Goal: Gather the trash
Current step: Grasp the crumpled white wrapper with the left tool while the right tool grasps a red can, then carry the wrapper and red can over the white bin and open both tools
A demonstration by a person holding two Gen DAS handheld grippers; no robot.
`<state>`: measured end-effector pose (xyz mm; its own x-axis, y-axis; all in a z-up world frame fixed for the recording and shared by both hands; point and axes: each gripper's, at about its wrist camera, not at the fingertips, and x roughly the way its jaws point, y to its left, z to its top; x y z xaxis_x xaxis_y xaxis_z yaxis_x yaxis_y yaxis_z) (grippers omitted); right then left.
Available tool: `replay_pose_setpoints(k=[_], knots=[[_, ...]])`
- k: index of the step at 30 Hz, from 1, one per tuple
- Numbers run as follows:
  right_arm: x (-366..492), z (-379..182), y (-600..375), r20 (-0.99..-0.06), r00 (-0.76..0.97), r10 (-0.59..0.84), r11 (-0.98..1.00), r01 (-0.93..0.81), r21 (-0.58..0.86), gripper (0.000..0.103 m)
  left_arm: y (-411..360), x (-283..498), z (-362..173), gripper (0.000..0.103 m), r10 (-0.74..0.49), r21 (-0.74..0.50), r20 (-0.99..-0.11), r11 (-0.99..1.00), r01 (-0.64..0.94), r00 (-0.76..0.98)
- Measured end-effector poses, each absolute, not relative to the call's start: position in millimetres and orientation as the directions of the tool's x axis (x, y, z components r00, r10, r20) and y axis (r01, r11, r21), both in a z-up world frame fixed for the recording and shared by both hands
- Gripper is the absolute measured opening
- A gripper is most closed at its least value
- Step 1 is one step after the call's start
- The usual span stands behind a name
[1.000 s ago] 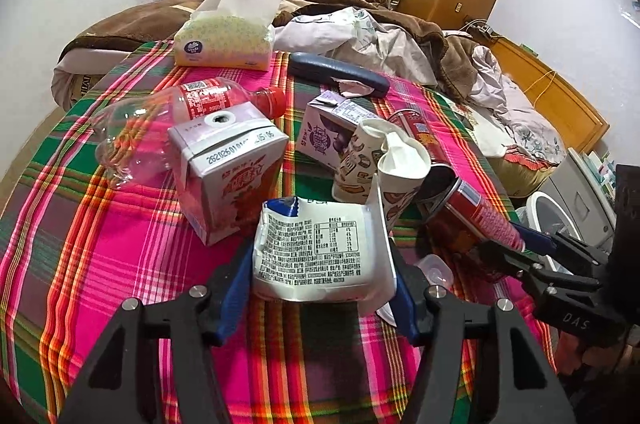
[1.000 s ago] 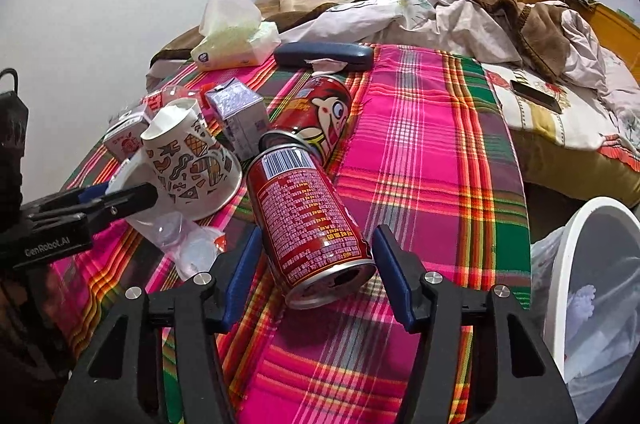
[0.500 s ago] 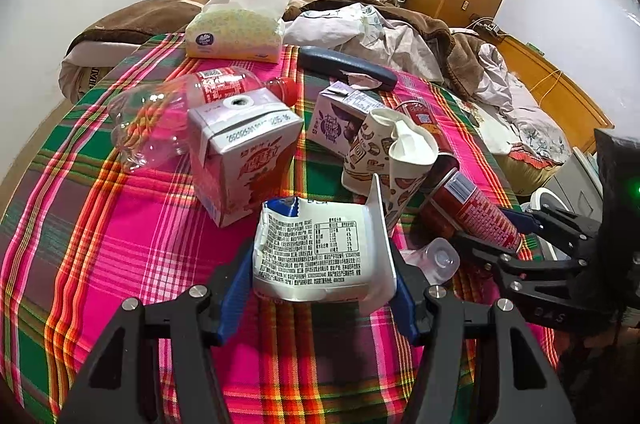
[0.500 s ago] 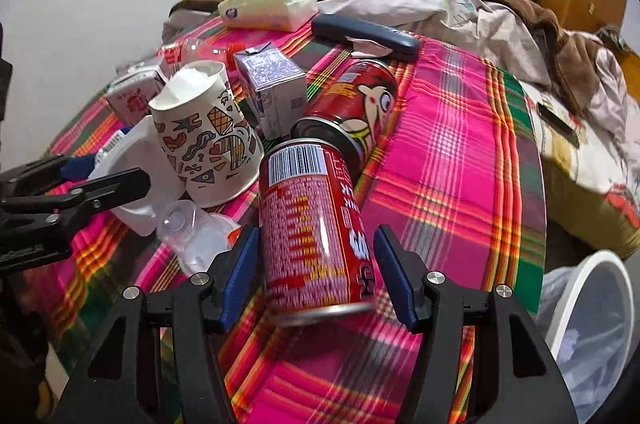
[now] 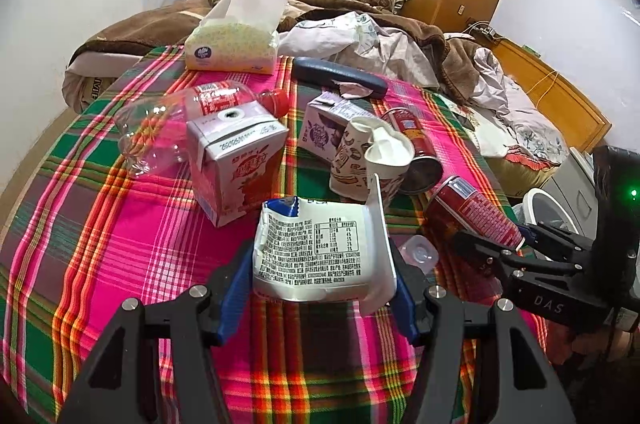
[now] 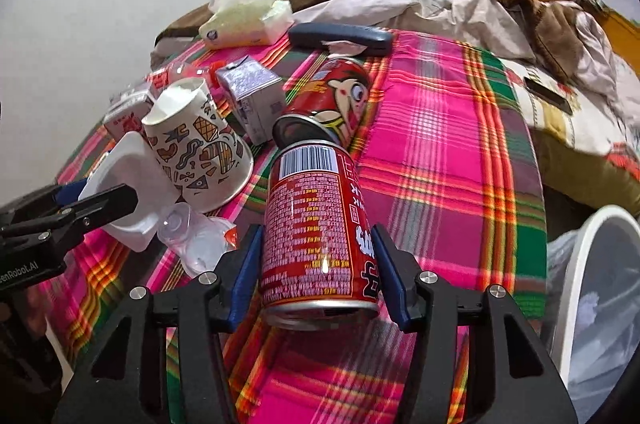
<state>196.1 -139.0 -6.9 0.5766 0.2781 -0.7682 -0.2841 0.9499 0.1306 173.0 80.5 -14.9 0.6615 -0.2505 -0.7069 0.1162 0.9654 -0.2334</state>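
Note:
My left gripper (image 5: 320,264) is shut on a flattened white milk carton (image 5: 320,252) with printed text, held above the plaid table (image 5: 120,244). My right gripper (image 6: 316,264) is shut on a red drink can (image 6: 316,224), lifted off the cloth; it shows at the right in the left wrist view (image 5: 472,212). On the table lie a patterned paper cup (image 6: 200,148), a second red can (image 6: 336,100), a purple carton (image 6: 252,92), a pink-and-white carton (image 5: 236,164), a clear bottle (image 5: 176,124) and a crumpled clear cup (image 6: 196,240).
A white trash bin with a bag (image 6: 600,296) stands off the table's right edge. A tissue pack (image 5: 232,44) and a dark blue case (image 5: 340,76) lie at the far edge. An unmade bed (image 5: 400,32) is behind.
Both grippers have risen a little with their loads. The red can has come up off the cloth and tilted more upright in the right gripper.

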Motion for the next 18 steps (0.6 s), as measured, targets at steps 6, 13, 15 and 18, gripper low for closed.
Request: replay_pose_setpoints(k=[6, 13, 15, 18], knots=[[186.0, 4.7, -153.9, -0.734, 0.618, 0.283, 0.955, -0.253, 0.155, 0.054, 74.3, 161.5, -3.3, 0.063, -0.251, -0.23, -0.686, 0.965, 0.124, 0.683], [172.4, 14.9, -173.0, -0.694, 0.656, 0.296, 0.955, -0.225, 0.194, 0.054, 61.3, 149.2, 13.5, 0.063, -0.27, -0.232, -0.656, 0.961, 0.152, 0.705], [168.8, 18.3, -178.7, -0.682, 0.668, 0.298, 0.954, -0.218, 0.204, 0.054, 55.7, 147.0, 17.9, 0.063, -0.277, -0.228, -0.648, 0.959, 0.166, 0.71], [162.8, 23.1, -190.0, -0.667, 0.685, 0.292, 0.956, -0.2, 0.213, 0.054, 43.9, 145.3, 23.2, 0.063, -0.297, -0.227, -0.639, 0.954, 0.194, 0.71]])
